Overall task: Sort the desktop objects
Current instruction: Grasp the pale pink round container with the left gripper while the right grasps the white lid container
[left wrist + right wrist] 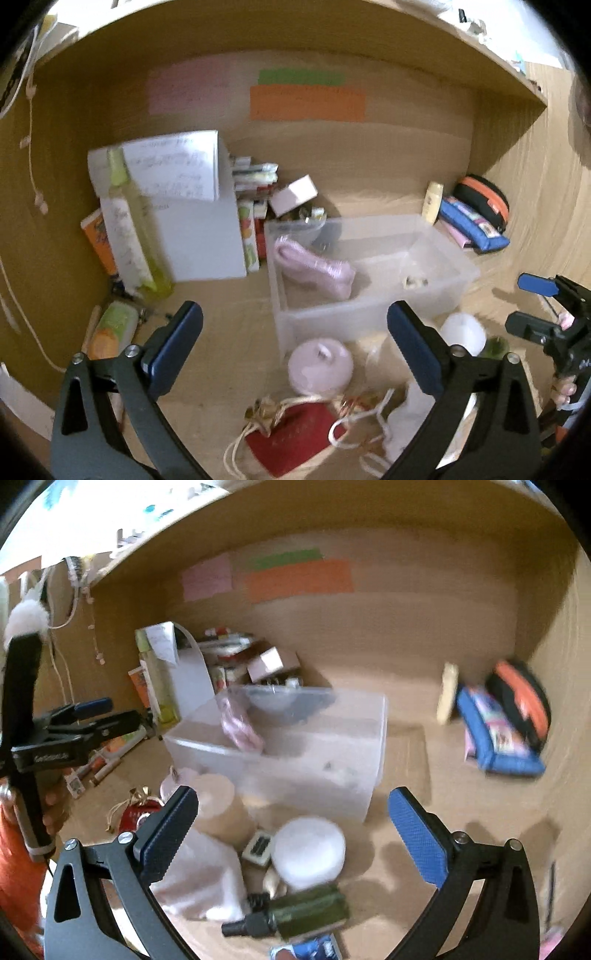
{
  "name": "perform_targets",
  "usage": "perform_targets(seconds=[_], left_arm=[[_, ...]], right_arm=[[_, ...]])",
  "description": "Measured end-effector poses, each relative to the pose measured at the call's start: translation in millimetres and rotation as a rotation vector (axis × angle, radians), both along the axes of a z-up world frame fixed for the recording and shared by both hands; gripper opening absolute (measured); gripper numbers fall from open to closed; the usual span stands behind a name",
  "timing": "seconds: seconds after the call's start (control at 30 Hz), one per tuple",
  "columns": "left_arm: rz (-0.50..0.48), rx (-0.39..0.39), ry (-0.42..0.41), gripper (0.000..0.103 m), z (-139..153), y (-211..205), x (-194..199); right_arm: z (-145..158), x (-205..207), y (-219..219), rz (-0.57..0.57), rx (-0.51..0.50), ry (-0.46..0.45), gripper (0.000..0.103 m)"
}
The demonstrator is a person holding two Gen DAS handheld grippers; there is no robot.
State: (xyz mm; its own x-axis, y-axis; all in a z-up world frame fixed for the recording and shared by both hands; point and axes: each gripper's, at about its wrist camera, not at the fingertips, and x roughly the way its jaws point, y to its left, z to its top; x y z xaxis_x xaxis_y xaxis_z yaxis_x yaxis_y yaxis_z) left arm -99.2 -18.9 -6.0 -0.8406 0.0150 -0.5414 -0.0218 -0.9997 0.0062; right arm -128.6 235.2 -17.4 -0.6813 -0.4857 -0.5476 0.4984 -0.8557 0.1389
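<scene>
Between picks, by my judgement: both grippers empty, jaws spread wide. Clear bin (373, 295) already held a pink item (314, 267). Loose clutter lay just in front: white jar (308, 851), dark green bottle (308, 910), red pouch (295, 439). Next move called for lowering the right gripper (295, 834) over the jar, probably; blur hampered certainty. Left gripper (295, 345) hovered level, pointing binward.

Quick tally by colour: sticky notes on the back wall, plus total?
Pink note: 1
Green note: 1
Orange note: 1
Total: 3, all stuck on the back wall of the desk alcove; the green one sits directly above the orange one.
</scene>
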Motion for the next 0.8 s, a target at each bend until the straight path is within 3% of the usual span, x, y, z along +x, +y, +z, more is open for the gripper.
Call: perform_targets(seconds=[0.17,0.37,0.47,0.53,0.8], left_arm=[[-0.004,0.023,-0.102,0.101,-28.2,-9.2,-6.9],[-0.01,0.053,-0.187,0.101,-56.5,-11.9,-22.5],[-0.007,0.025,-0.215,0.101,-64.9,-7.0,-32.9],[-0.02,0.031,-0.234,0.101,-68.5,-4.9,-38.2],[-0.07,-0.017,-0.248,0.101,-76.8,9.4,-47.9]], right_arm=[[-28.3,-8.6,-2.4,-0.036,0.056,-0.063,0.101],[-50.1,-21.8,-9.4,0.002,0.135,-0.137,0.088],[-57.8,-27.4,-13.3,0.012,0.175,-0.158,0.082],[-62.8,-30.4,-16.2,0.042,0.194,-0.188,0.071],[-70.0,-40.0,-20.4,0.066,0.214,-0.232,0.063]])
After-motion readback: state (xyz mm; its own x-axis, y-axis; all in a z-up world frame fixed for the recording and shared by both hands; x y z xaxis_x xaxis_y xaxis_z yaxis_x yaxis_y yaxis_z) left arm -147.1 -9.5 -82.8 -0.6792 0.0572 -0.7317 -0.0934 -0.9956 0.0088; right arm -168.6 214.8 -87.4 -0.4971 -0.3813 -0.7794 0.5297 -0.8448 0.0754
